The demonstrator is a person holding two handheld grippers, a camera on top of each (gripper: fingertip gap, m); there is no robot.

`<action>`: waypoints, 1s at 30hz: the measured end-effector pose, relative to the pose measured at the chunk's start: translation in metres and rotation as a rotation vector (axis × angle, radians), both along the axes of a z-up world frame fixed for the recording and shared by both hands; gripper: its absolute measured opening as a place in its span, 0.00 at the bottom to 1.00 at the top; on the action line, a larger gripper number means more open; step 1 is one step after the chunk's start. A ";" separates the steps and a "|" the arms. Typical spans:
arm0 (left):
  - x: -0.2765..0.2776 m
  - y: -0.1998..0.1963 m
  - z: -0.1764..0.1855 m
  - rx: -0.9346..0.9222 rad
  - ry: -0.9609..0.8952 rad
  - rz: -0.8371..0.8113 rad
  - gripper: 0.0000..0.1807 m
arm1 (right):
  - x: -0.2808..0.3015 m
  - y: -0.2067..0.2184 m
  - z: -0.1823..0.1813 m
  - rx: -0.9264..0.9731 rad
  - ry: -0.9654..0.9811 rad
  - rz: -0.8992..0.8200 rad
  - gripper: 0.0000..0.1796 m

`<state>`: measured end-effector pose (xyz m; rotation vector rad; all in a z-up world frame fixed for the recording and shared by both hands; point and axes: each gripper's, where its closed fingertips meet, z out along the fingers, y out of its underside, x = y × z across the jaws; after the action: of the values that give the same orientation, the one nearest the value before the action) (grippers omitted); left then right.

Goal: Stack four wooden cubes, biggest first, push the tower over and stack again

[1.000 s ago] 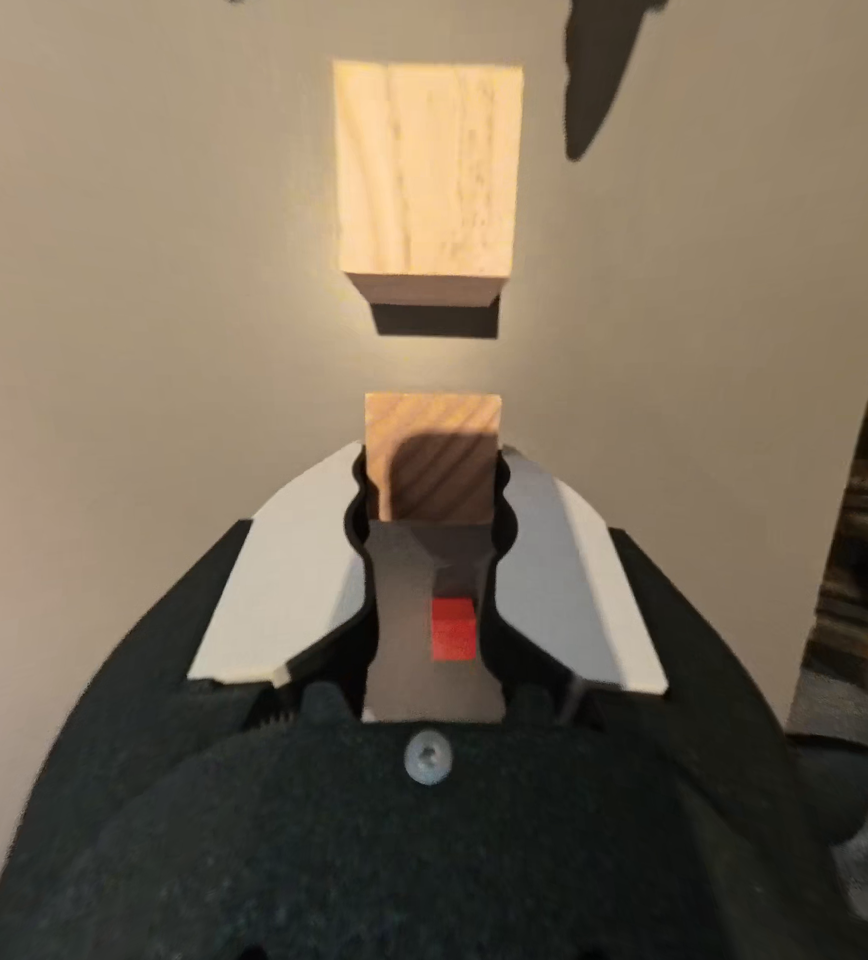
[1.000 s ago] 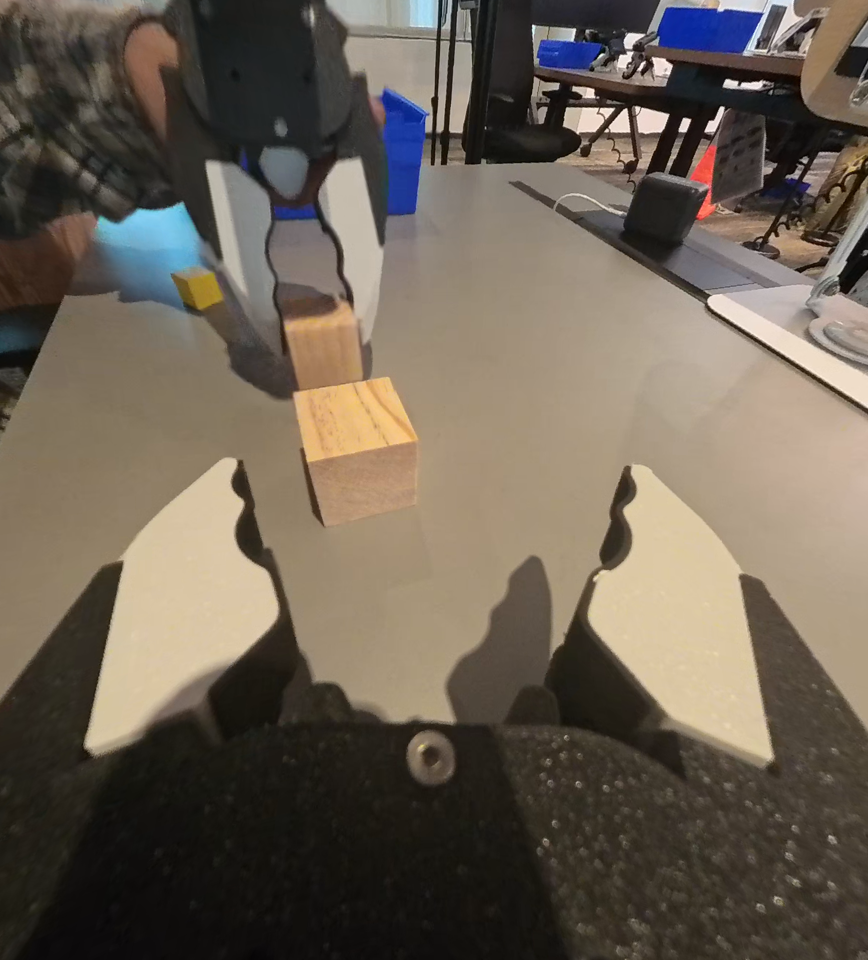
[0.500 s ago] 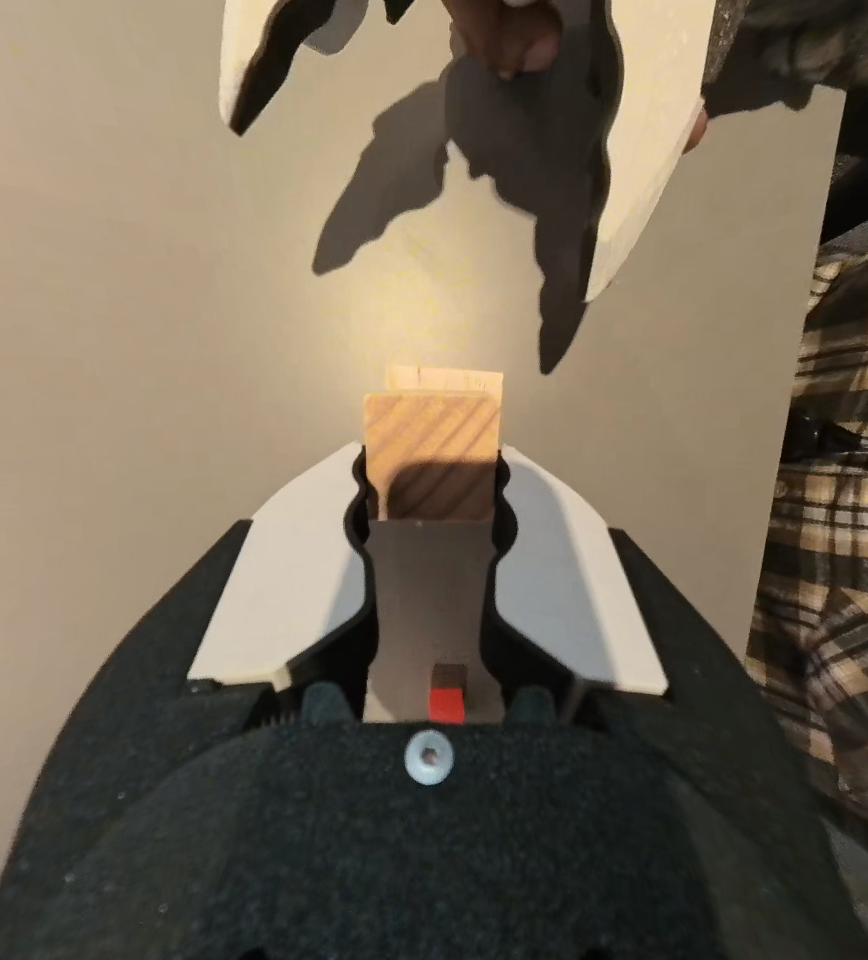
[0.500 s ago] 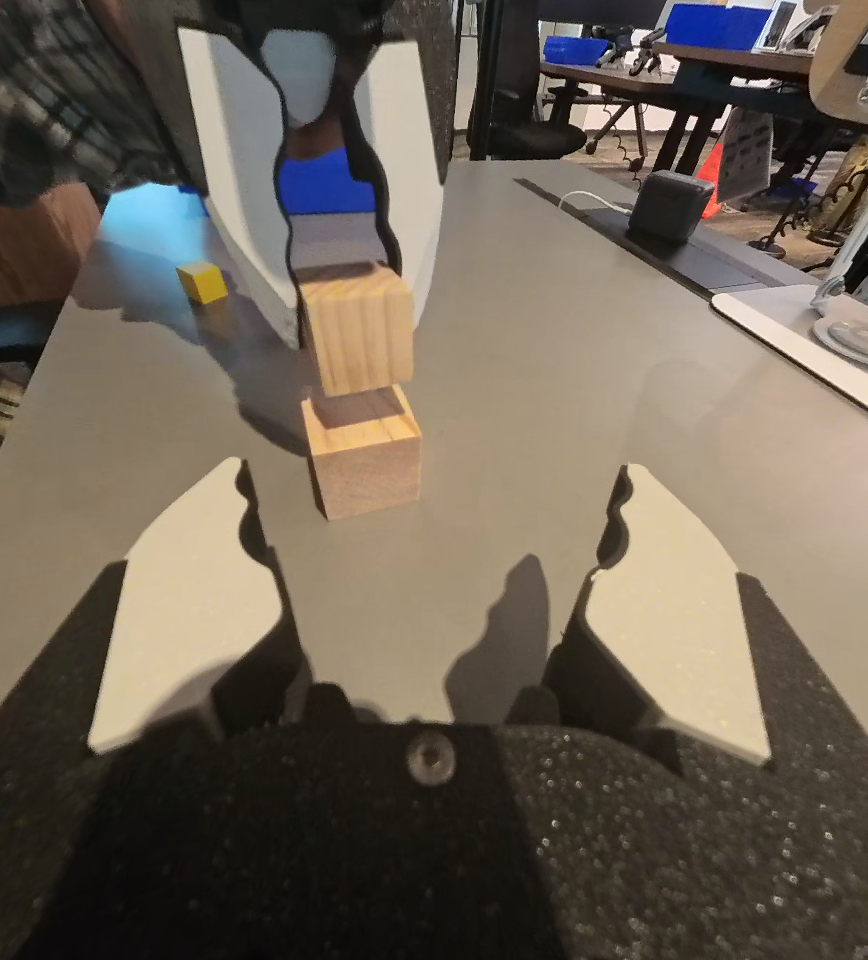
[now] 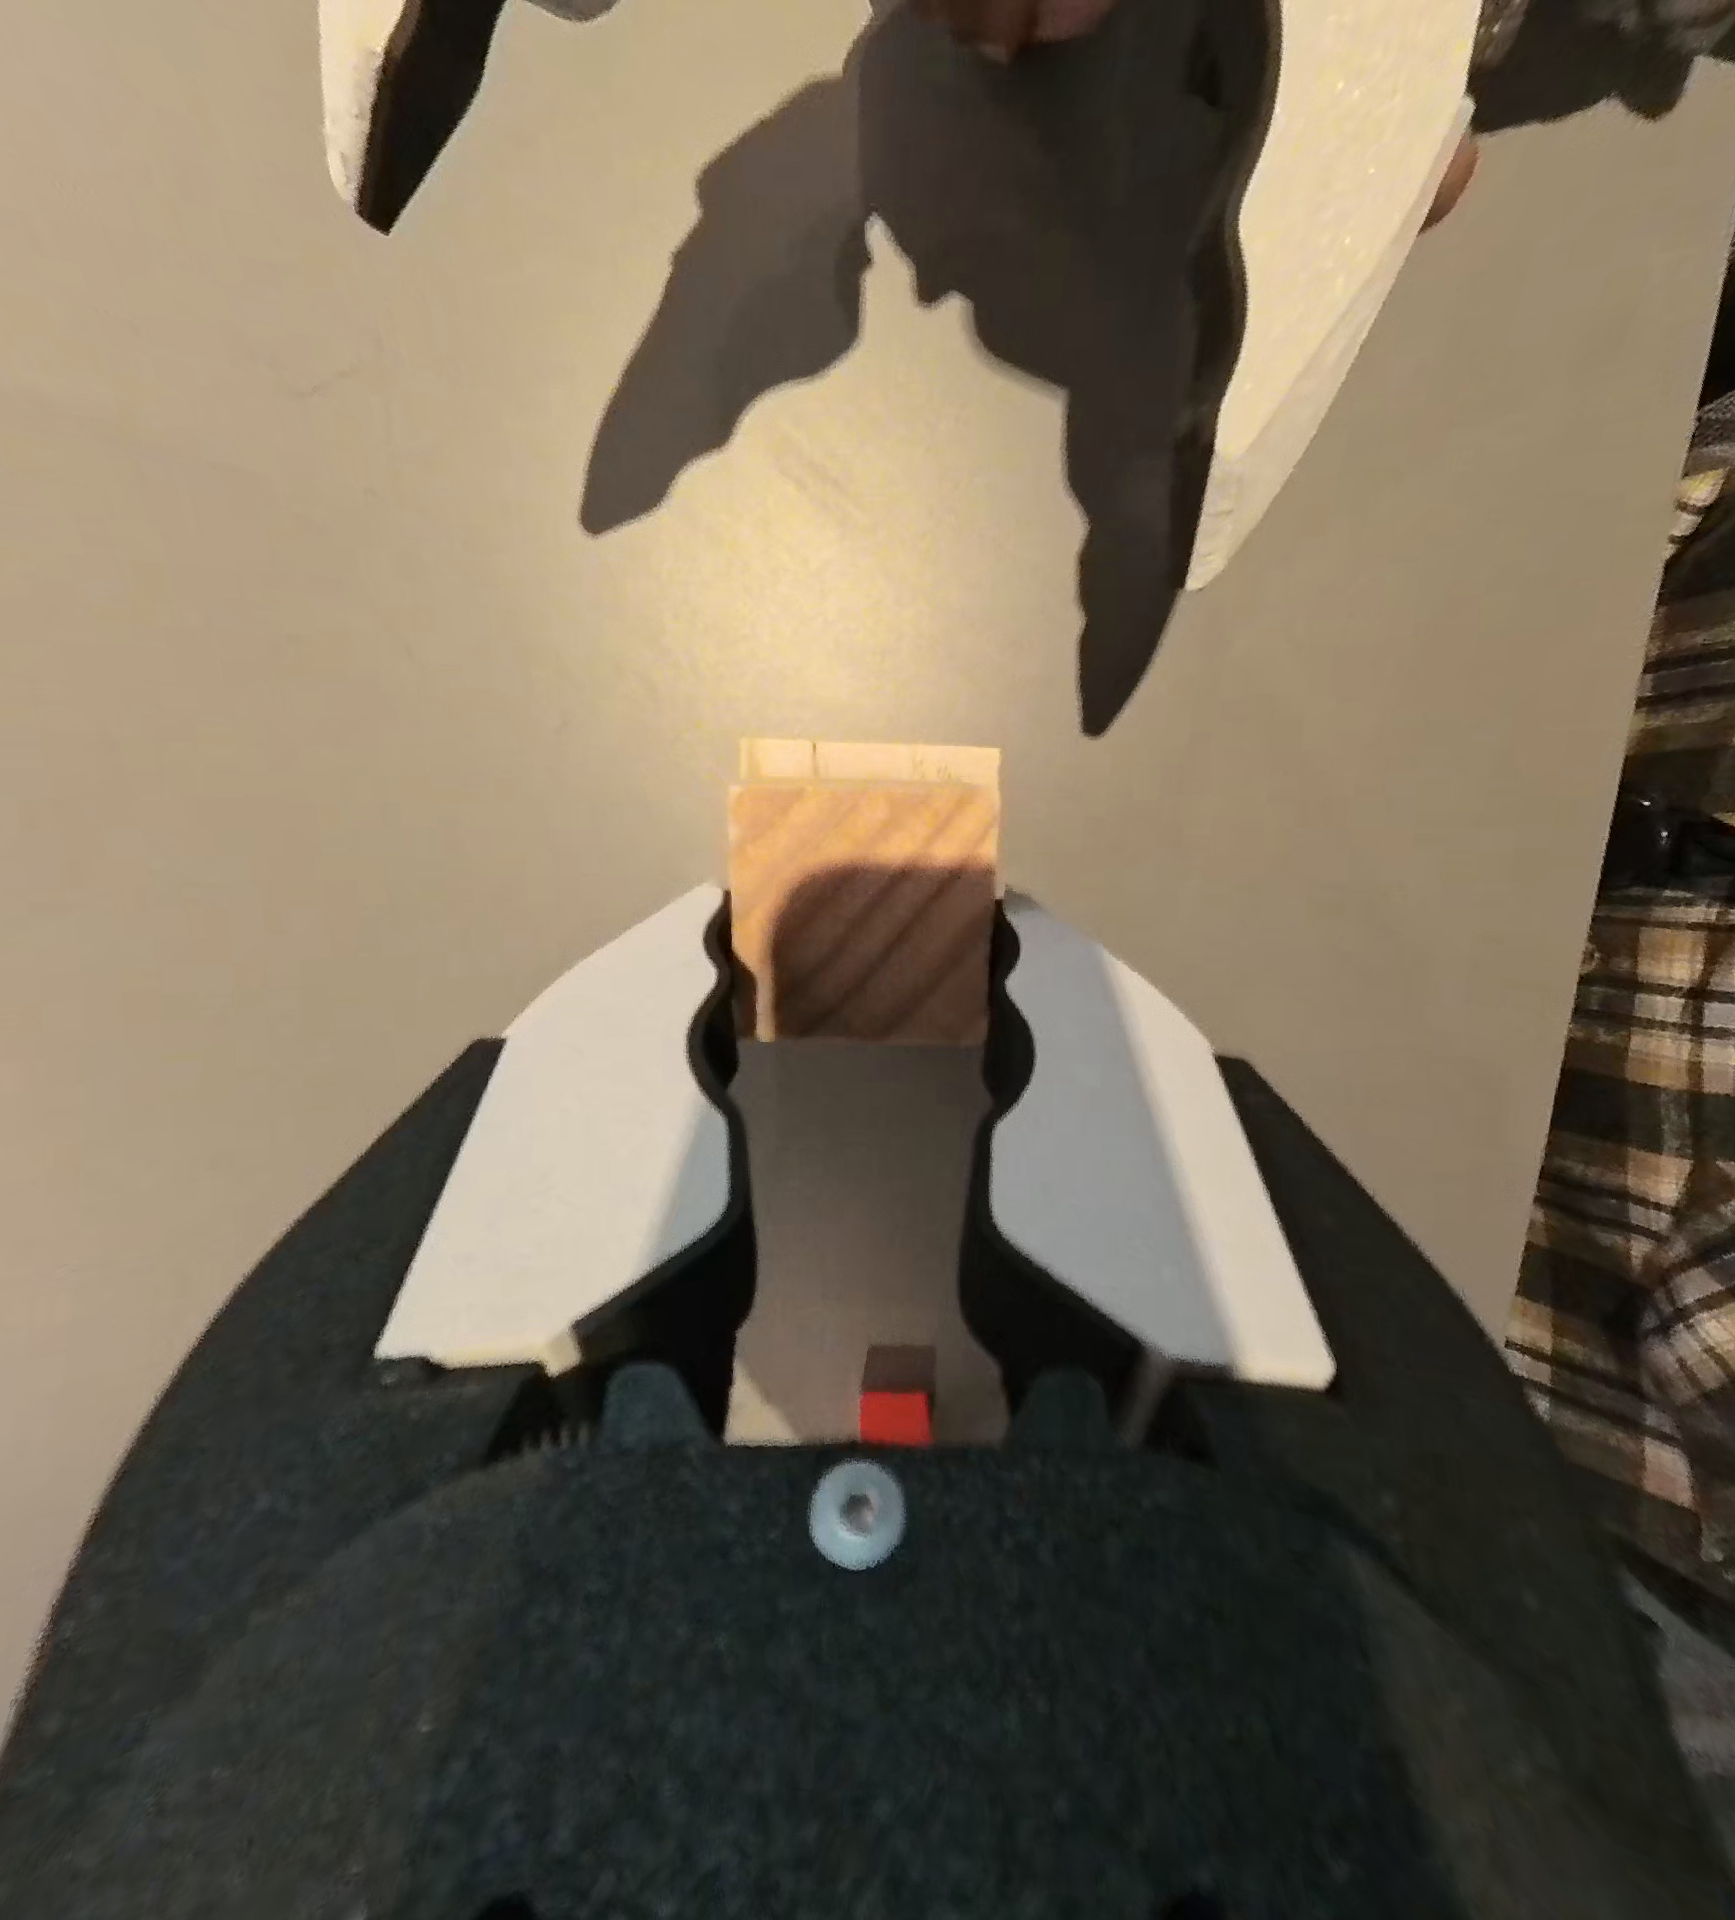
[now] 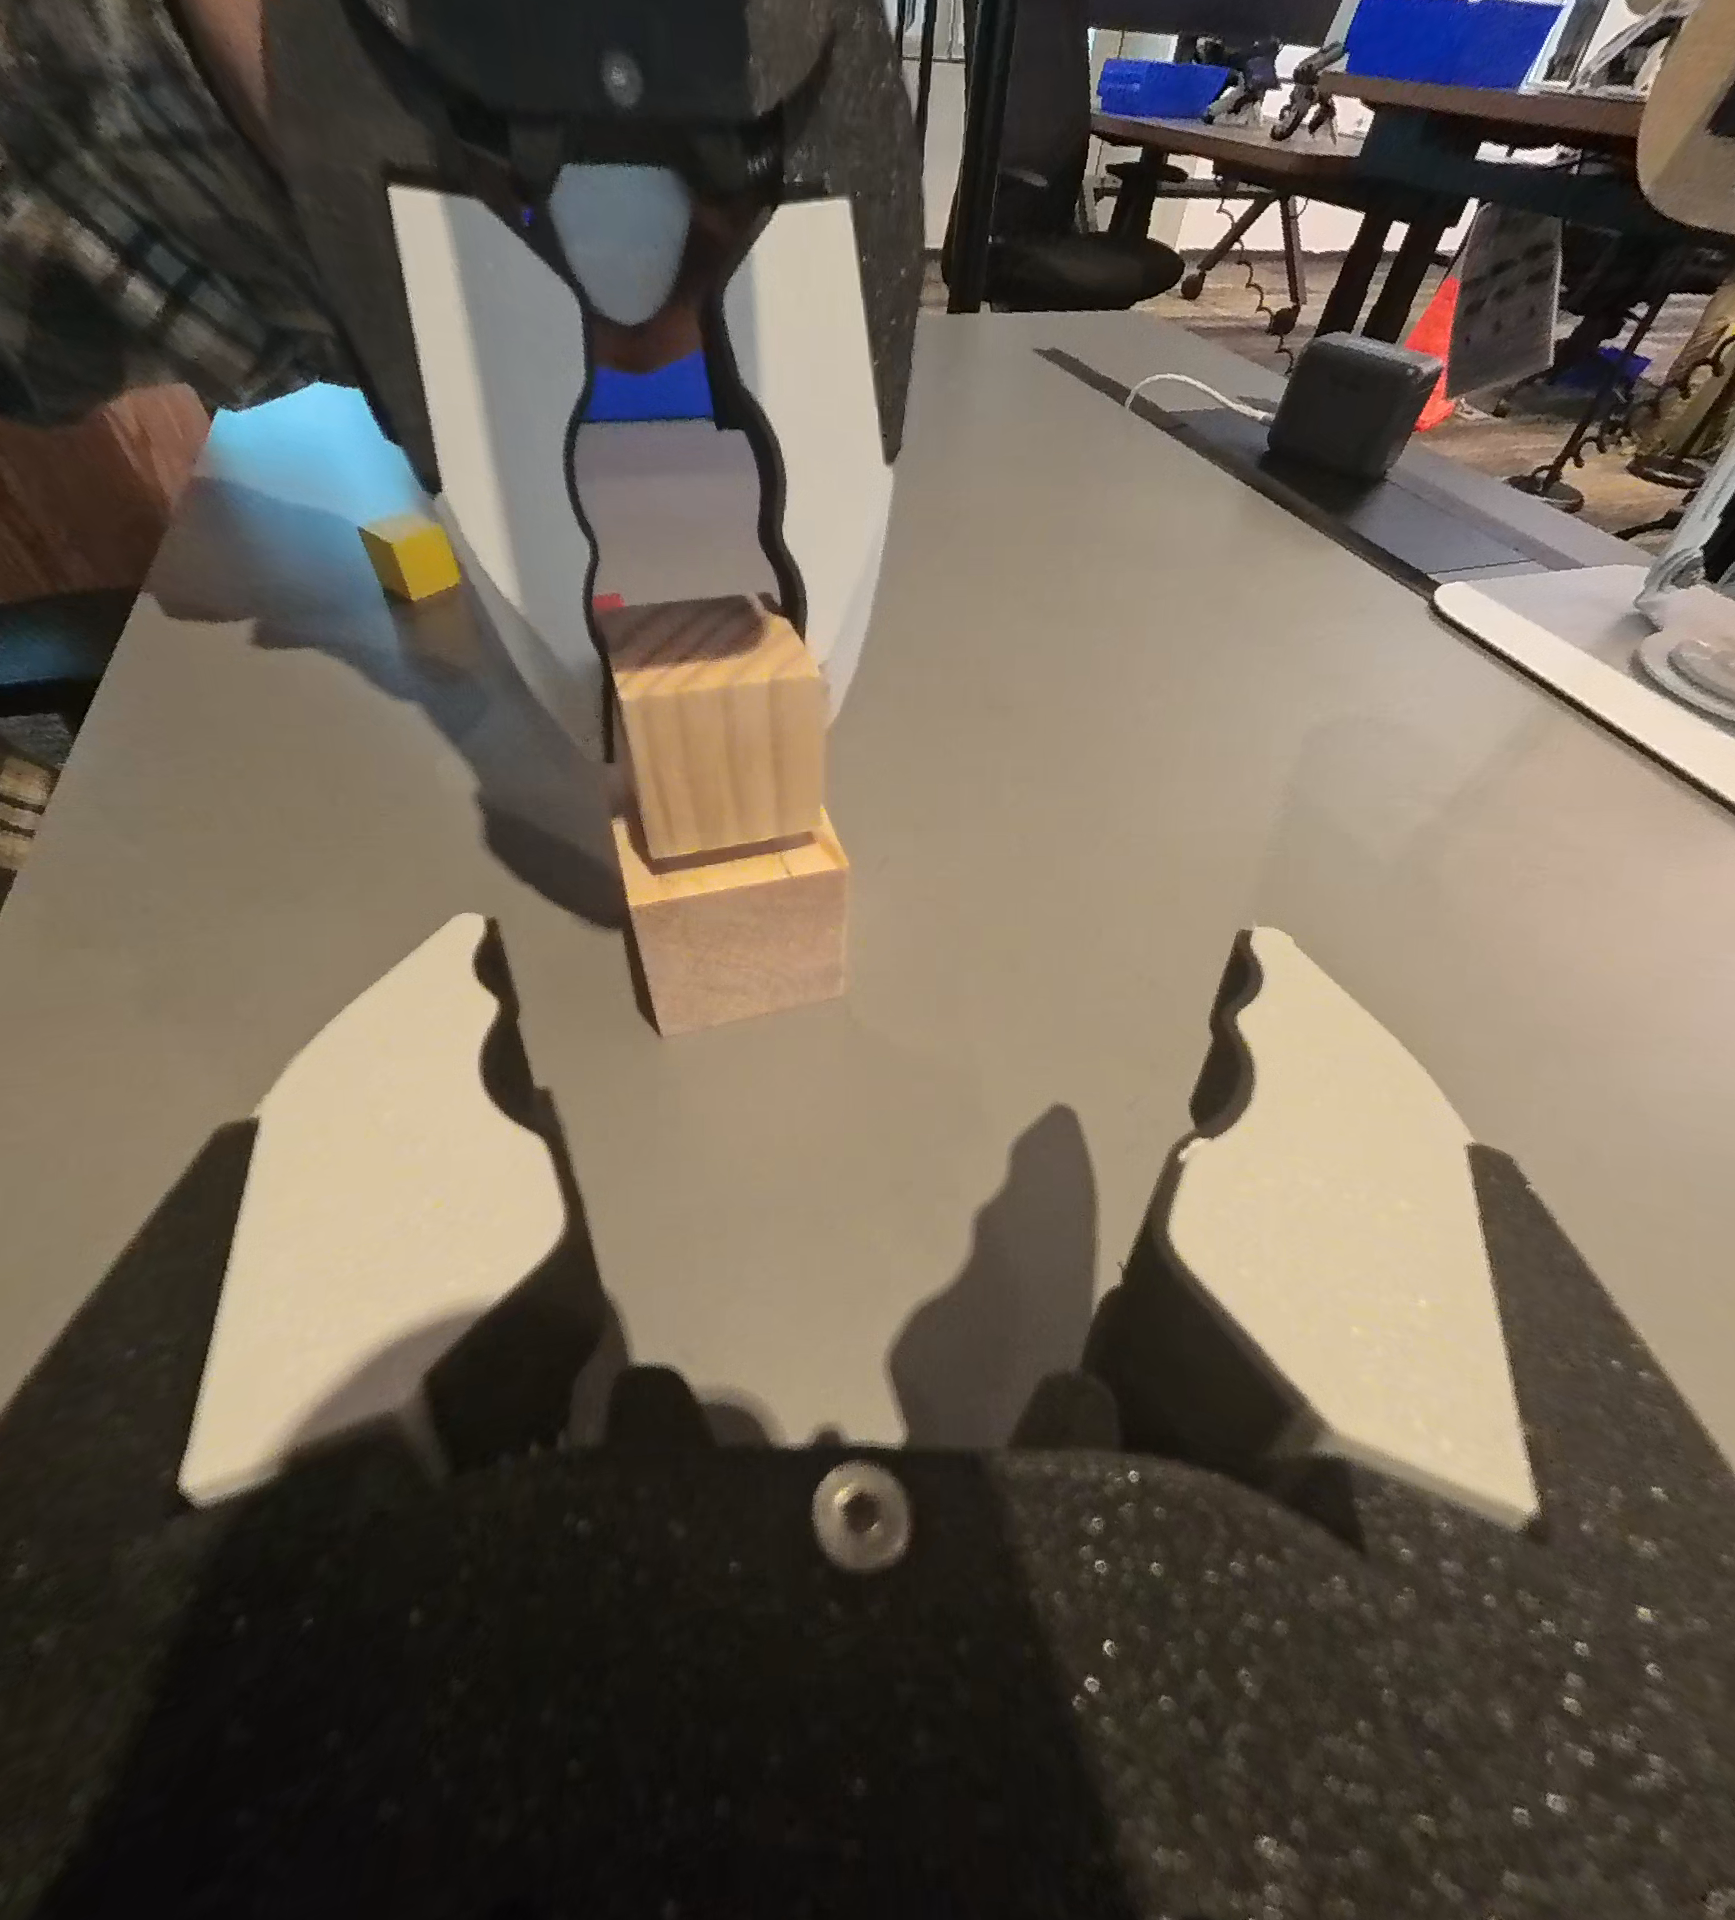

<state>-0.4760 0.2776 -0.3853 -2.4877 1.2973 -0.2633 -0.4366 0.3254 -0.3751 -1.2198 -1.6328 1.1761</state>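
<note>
Your left tool (image 5: 865, 914) pinches the smaller cube (image 5: 865, 914) between its fingertips, at the centre of the left wrist view. In the right wrist view that cube (image 6: 723, 748) sits on top of the bigger cube (image 6: 743, 961), just above centre frame, shifted a little toward the rear left so a strip of the bigger cube's top shows in front and at right. Whether the two cubes are fully in contact you cannot tell; a thin dark line runs between them. From the left wrist view only the far edge of the bigger cube (image 5: 868, 764) peeks out past the held one.

Your right tool (image 6: 863, 1049) hangs spread wide and empty at the lower half of its own view, near the stack, tips apart from it.

A small red block (image 5: 894, 1418) lies on the grey surface (image 6: 1206, 831) at lower centre of the left wrist view. A yellow block (image 6: 411, 556) rests at the upper left of the right wrist view.
</note>
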 end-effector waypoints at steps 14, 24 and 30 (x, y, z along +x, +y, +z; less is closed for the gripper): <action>0.000 -0.001 -0.004 -0.002 0.010 -0.010 0.25 | -0.001 0.000 0.000 -0.005 -0.001 0.002 0.68; -0.019 0.010 0.027 0.154 -0.037 0.054 0.47 | -0.001 0.000 0.001 -0.003 0.003 0.000 0.69; -0.067 -0.013 0.059 0.267 -0.100 0.099 0.50 | -0.001 -0.001 0.000 -0.003 0.002 0.004 0.69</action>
<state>-0.5435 0.2643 -0.3267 -2.2740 1.0879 -0.1753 -0.4374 0.3245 -0.3748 -1.2175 -1.6335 1.1819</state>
